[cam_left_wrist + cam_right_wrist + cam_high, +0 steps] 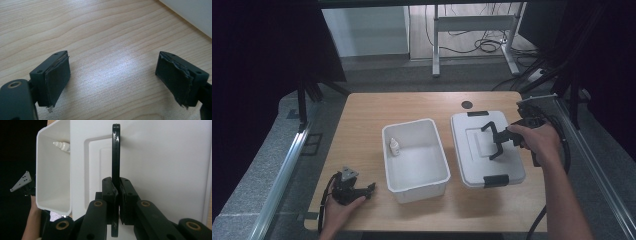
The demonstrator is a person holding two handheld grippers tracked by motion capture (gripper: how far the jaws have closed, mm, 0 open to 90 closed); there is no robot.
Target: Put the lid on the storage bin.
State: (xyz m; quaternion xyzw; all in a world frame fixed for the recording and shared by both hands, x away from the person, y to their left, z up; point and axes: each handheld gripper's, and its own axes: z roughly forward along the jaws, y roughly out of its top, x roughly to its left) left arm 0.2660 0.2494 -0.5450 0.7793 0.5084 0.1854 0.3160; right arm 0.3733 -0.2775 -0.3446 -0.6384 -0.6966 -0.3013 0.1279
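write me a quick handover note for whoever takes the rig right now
Right tool: shut on the black handle of the white lid, which sits on the table right of the box.
Left tool: open, holding nothing, low over the table near the box's front left corner.
White box: open, a small bottle standing inside by its left wall.
Done: bottle in box, lid handle gripped.
Left: carry the lid over and likely close the box.

One white bin (432, 182), one lid (472, 155), one small bottle (395, 146), two grippers.
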